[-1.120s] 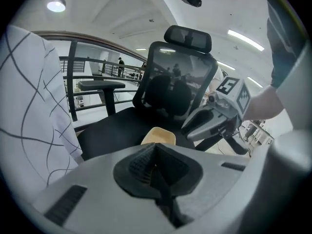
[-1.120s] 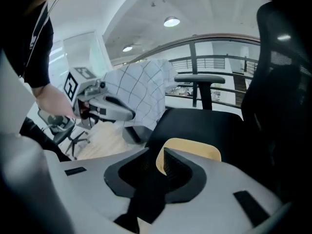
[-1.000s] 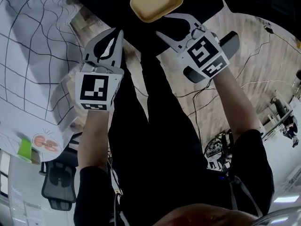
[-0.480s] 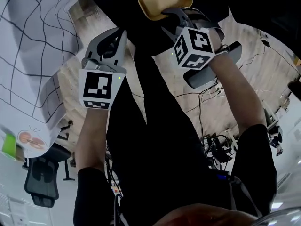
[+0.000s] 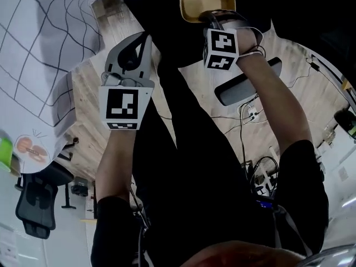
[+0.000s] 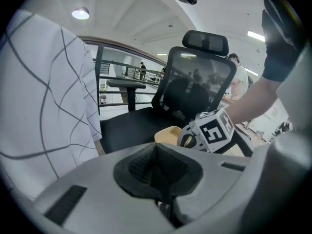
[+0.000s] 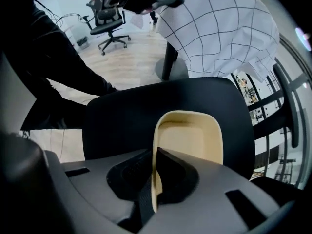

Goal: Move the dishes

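A white checked tablecloth (image 5: 39, 49) hangs beside the black office chair seat (image 7: 122, 116), on the left in the head view. The seat is the broad dark surface under both tools, and its mesh backrest (image 6: 197, 87) rises behind it. The left gripper (image 5: 140, 40) hovers off the seat's near edge, tilted down toward it, with its jaws pressed together and nothing between them. The right gripper (image 5: 214, 20) points straight down over the middle of the seat. Its jaws have just been closing and now pinch the near rim of the shallow, rounded-rectangular yellow dish (image 7: 190, 135), one pad inside the wall and one outside. The dish appears to rest flat on the seat's middle, though the dark upholstery makes the contact hard to judge
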`<state>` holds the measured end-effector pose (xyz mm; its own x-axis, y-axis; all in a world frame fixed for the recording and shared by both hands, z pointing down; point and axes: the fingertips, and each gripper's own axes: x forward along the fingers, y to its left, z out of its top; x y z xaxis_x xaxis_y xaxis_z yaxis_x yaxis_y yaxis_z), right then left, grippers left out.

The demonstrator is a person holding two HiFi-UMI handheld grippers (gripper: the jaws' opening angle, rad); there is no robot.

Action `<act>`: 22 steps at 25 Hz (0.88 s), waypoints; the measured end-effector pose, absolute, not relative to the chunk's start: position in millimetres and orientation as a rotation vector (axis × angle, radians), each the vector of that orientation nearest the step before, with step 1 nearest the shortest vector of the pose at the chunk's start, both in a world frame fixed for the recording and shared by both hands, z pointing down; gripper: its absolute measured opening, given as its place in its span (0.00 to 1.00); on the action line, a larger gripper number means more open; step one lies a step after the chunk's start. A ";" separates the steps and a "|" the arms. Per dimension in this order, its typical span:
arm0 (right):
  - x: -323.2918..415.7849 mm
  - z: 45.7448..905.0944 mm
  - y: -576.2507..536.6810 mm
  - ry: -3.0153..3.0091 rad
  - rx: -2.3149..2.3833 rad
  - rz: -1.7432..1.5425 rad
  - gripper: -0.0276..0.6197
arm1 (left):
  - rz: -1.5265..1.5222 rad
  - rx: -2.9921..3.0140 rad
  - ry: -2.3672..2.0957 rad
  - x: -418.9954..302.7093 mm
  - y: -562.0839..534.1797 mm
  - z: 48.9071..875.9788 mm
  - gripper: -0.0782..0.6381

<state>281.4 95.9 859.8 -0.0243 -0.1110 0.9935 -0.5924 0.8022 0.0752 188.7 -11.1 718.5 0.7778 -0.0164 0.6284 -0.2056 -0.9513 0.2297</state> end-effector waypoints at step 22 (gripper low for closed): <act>191.3 543.1 50.4 -1.627 0.650 0.276 0.09 | 0.816 2.710 -0.479 44.9 -46.8 414.0 0.12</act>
